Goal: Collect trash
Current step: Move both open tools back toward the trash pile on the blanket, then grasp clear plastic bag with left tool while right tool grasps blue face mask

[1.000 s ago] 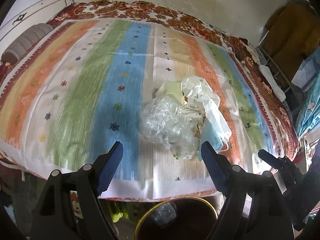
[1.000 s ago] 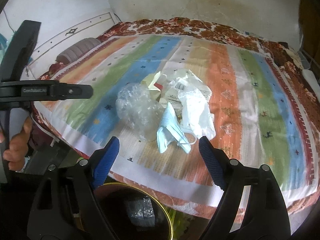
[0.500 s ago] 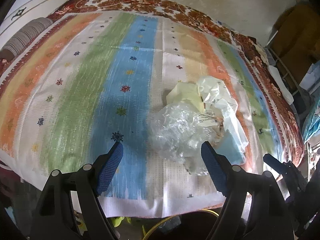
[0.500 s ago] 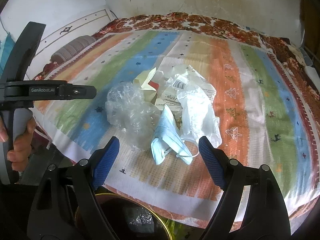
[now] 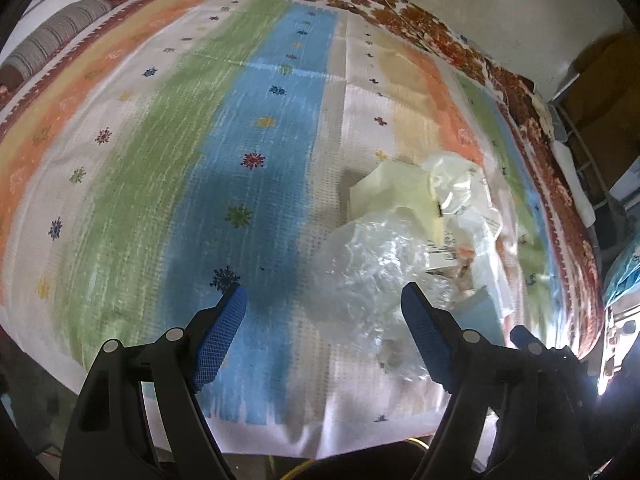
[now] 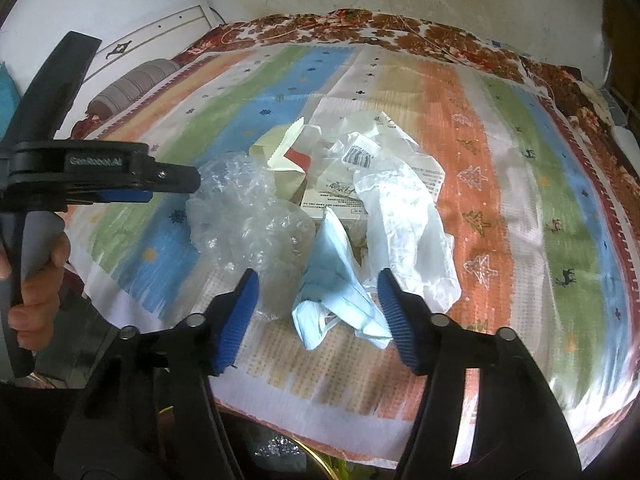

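A heap of trash is seen on the striped bedspread (image 6: 520, 152) near the bed's front edge: crumpled clear plastic (image 6: 248, 216), a blue face mask (image 6: 340, 292), a white plastic bag (image 6: 404, 220) and a cream paper wrapper (image 6: 280, 156). The right hand-held gripper (image 6: 318, 316) is held wide open around the mask, nothing gripped. The left hand-held gripper (image 5: 324, 336) is likewise spread wide and empty, beside the clear plastic (image 5: 372, 264).

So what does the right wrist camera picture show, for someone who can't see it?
The open right hand-held gripper hovers over a crumpled blue face mask in a trash pile on a striped bedspread. Clear plastic wrap lies beside it, a white bag on the other side.
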A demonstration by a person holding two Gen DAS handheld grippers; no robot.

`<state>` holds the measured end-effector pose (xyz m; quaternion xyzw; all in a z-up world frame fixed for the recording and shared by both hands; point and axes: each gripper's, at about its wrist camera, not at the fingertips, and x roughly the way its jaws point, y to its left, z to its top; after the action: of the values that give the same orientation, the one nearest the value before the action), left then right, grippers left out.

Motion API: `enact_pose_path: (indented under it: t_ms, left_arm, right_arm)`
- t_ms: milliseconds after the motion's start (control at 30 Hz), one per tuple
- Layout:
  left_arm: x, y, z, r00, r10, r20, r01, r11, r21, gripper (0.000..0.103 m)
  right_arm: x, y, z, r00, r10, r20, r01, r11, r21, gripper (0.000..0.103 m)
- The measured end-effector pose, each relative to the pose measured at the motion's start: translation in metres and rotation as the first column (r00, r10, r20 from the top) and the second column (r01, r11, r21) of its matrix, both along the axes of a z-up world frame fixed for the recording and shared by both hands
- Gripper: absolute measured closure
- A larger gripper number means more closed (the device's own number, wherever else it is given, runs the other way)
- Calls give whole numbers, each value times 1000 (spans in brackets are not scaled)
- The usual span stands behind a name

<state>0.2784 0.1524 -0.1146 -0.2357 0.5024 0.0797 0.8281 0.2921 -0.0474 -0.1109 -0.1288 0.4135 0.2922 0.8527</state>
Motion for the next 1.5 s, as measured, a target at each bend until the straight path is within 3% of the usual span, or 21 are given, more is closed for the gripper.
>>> enact_pose_path:
  t_ms: [67,200,367,533,667,767,800,1133,1333,1500]
  left_arm:
    - [4,3,-5,1000,1,-3,-1,1000,-11,26]
    - [8,4,-8,1000,-2,13,3,999,-39,27]
    - [17,2,-10,1000,-19,24,20,999,-38,31]
    - [21,0,-6,998,-44,43,46,998,-50,42]
    - [24,-7,-10,996,-84,39,86,995,-57,63]
    - [25,-15,-12,993,-117,31,118,992,-44,93]
    - [26,-17,-10,992,-124,33,126,992,-33,96]
    - [12,-11,18,993,-92,69,96,994,-59,99]
    - [-4,-15,40,989,-98,111,103,994,-32,100]
    - [-12,-23,49,991,-101,90,102,995,-12,100]
  right_arm:
    - [2,1,-3,1000,-1,-1,1,1000,-10,55]
    - [6,-1,-7,1000,-9,-19,9,1000,-16,77]
    - [10,-8,-8,999,-48,15,49,998,-28,92]
    - [12,-13,-10,998,-56,-7,56,998,-12,94]
    - [11,-13,-10,999,-49,-6,49,999,-25,94]
    - [11,-14,-9,999,-39,-15,39,999,-15,94]
    - [10,-13,-9,999,-35,-14,34,999,-16,94]
    - [4,-16,0,1000,-2,0,2,1000,-7,94]
    - [-1,-21,12,1000,-17,3,16,1000,8,94]
    - [-7,-23,21,1000,-10,0,10,1000,20,94]
